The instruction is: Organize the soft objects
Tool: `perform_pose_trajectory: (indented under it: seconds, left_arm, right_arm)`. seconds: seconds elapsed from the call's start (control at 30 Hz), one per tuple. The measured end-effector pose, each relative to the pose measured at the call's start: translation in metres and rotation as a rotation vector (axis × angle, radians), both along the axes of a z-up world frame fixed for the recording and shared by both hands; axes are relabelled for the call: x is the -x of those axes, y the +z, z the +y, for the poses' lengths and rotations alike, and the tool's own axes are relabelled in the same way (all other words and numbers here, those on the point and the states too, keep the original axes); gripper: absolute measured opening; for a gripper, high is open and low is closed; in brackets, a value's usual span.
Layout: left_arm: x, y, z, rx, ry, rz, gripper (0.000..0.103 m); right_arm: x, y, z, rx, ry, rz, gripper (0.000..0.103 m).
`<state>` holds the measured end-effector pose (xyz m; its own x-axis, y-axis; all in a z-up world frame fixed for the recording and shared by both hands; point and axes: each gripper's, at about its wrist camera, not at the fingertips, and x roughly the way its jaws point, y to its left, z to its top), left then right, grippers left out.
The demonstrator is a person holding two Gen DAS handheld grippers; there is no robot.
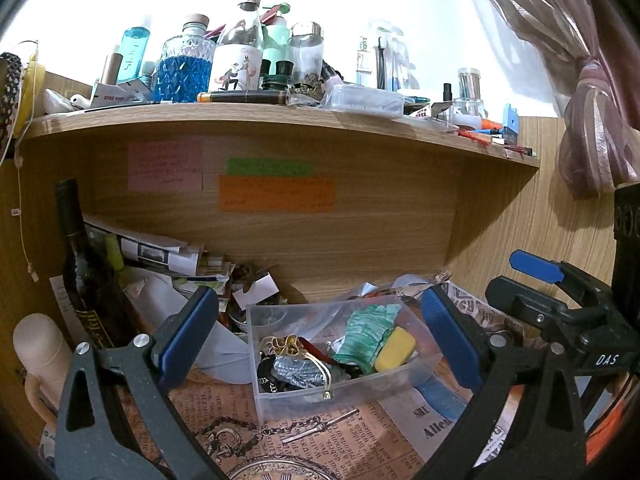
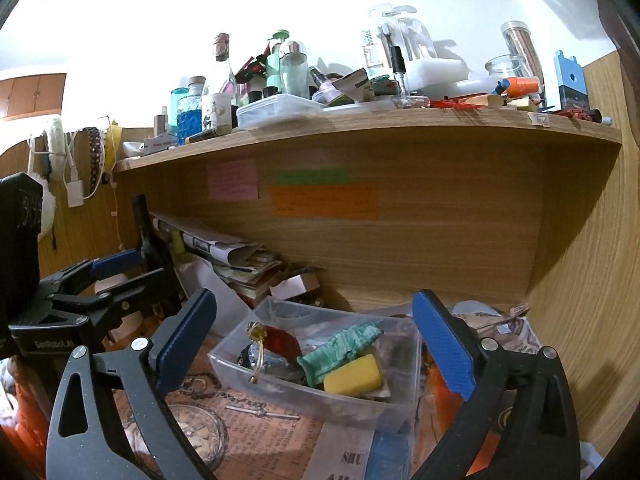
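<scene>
A clear plastic bin [image 1: 280,398] [image 2: 240,364] stands on the desk under the shelf. In it lie a yellow sponge [image 1: 395,349] [image 2: 353,374], a green striped cloth [image 1: 370,330] [image 2: 340,350], and a gold-tied pouch [image 1: 286,345] [image 2: 260,334] with dark trinkets. My left gripper [image 1: 320,340] is open and empty, its jaws on either side of the bin, short of it. My right gripper [image 2: 316,344] is open and empty, also facing the bin. Each gripper shows at the edge of the other's view.
A dark wine bottle [image 1: 80,264] and stacked papers [image 1: 160,256] stand at the left. A cluttered wooden shelf [image 1: 280,116] of bottles and jars hangs overhead. Printed paper [image 1: 320,440] covers the desk, with a chain and key [image 1: 304,430] on it. A curtain [image 1: 580,80] hangs right.
</scene>
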<state>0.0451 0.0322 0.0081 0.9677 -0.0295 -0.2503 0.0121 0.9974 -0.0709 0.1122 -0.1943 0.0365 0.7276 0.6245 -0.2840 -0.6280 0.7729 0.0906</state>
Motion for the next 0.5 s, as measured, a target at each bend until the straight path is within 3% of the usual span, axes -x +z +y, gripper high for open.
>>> perform_pose_trajectory:
  seconds: [0.5]
  left_arm:
    - [-0.0029, -0.0032, 0.0015, -0.003, -0.009, 0.010, 0.103]
  right_arm:
    - [-0.0003, -0.0008, 0.0009, -0.001, 0.000, -0.005, 0.102]
